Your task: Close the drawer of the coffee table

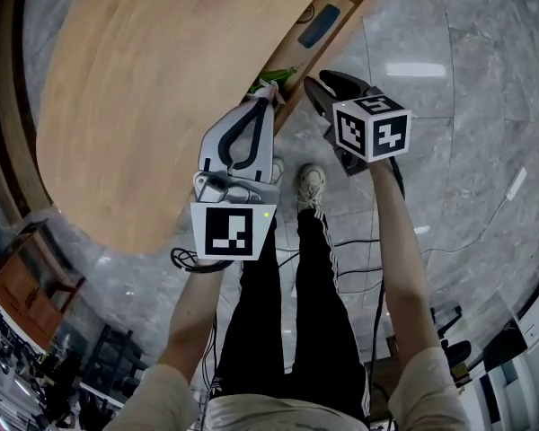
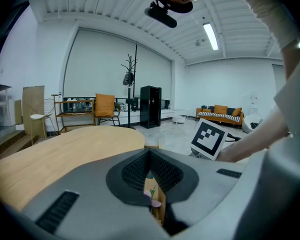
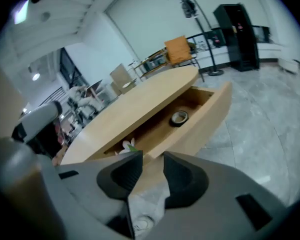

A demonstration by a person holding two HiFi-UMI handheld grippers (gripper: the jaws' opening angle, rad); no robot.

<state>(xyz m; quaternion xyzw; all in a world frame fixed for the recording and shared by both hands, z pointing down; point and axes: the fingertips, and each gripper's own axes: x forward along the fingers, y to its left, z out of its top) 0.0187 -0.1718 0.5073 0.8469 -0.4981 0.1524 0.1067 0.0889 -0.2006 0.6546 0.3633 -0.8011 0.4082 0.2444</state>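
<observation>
The oval tabletop (image 1: pixel 135 88) of smooth pale wood filled the left. Over its edge the left tongs (image 1: pixel 267 91) reached nearly level, grey tips pressed together beside a white and green item (image 1: pixel 281 74) in the drawer (image 3: pixel 205 121). That wooden drawer stood pulled out, with a tape roll (image 3: pixel 179 117) inside. The right tongs (image 3: pixel 149 170) tilted down before its front panel, parted and empty, above the glossy grey marble floor (image 1: pixel 467 151).

You have bright, even light here. A ceiling strip light (image 2: pixel 210 36) glows above the coffee table (image 2: pixel 65 154), and its glare lies as a white bar on the polished floor (image 1: pixel 416 69) just right of the table. Shadows beside the table are soft. Every view bends strongly towards dark, rounded edges, and the nearest foreground seems slightly out of focus.
</observation>
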